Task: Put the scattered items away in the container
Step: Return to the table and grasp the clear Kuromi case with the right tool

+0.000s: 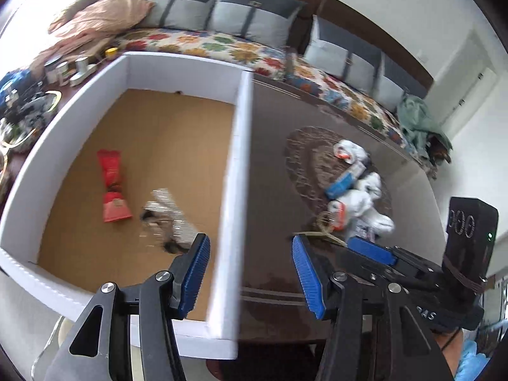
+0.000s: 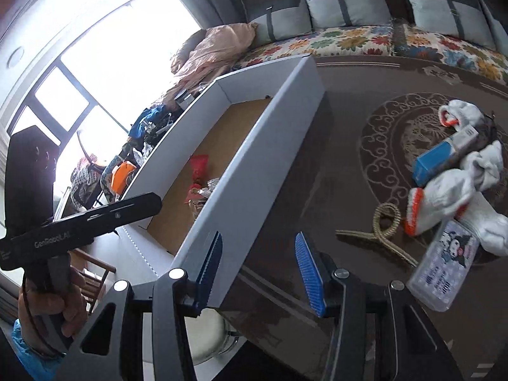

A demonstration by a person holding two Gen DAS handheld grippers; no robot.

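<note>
A white box (image 1: 235,171) with a brown cardboard floor stands on the dark table. Inside lie a red snack packet (image 1: 111,187) and a blurred clear silvery packet (image 1: 168,219). My left gripper (image 1: 250,244) is open and empty, its fingers straddling the box's right wall. On the table to the right sit white socks (image 2: 457,190), a blue carton (image 2: 441,155), a gold hair claw (image 2: 384,225) and a clear cartoon-printed case (image 2: 444,266). My right gripper (image 2: 258,254) is open and empty, just left of that pile, by the box's outer wall (image 2: 270,165).
A sofa with a floral cover (image 1: 222,47) and grey cushions runs behind the table. Jars and clutter (image 1: 63,70) crowd the table's far left. The hand holding the left gripper (image 2: 54,298) shows at the left of the right wrist view. A green cloth (image 1: 416,120) lies on the sofa.
</note>
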